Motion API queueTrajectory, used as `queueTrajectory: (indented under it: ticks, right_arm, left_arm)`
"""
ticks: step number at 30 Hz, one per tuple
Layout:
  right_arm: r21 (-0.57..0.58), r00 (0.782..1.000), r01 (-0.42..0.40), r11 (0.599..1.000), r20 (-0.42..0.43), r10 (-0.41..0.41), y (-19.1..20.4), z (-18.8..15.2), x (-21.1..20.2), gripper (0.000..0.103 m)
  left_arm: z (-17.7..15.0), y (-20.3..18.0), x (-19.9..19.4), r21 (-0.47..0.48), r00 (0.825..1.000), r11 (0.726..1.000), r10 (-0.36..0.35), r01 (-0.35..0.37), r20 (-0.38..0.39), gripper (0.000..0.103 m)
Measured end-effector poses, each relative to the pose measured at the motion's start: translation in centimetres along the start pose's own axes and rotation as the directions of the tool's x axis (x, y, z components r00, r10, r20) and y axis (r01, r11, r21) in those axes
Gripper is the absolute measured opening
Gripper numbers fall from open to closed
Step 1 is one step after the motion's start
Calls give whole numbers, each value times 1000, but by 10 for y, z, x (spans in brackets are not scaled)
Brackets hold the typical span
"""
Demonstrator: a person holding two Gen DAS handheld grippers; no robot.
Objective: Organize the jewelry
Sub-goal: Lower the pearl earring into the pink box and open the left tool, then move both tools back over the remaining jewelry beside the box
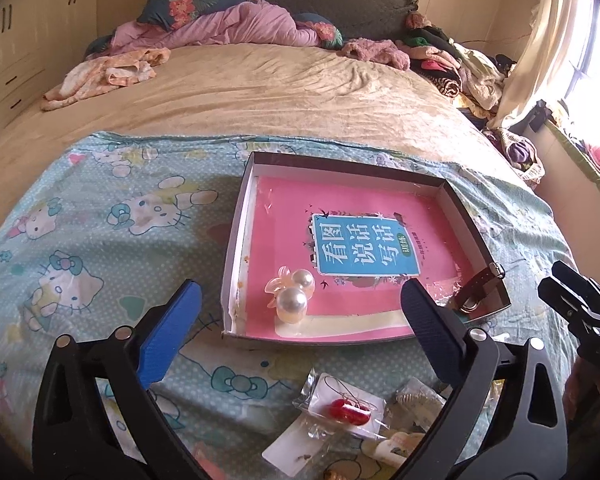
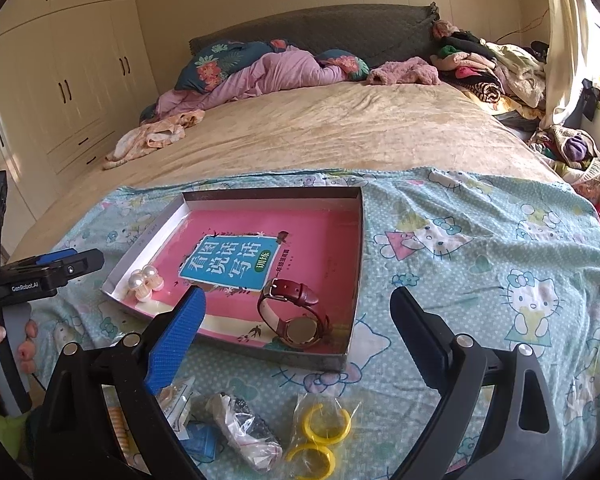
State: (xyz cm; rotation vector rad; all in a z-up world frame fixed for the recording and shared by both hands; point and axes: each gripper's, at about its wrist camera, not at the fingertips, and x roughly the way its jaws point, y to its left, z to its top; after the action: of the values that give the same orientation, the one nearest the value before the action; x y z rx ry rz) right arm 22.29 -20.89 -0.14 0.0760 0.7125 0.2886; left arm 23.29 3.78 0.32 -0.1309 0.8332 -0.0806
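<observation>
Currently: my right tongs (image 2: 295, 336) gape wide, empty; my left tongs (image 1: 300, 320) likewise. Yellow rings (image 2: 320, 436), bagged, lie just below the right pair, short of the tray (image 2: 352, 280); right is nearer.

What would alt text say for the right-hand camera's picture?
An open right gripper hovers over a bed where a shallow box holds a red-strapped watch and pearl hair clips. Bagged yellow rings lie in front of the box.
</observation>
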Motion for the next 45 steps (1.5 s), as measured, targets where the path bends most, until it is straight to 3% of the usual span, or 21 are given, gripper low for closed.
queueTrajectory:
  ticks: [21,45]
  right_arm:
    - [-68,999,-30,997,36,32,23,-17,-51,93]
    - [-138,998,-65,988,-23,63,34,-48,-60,93]
  left_arm:
    - [-34,-5,-57,-10,998,1000,3,-2,62,93]
    - [-89,-16,-65,-1,1000,1000,10,-10,5,93]
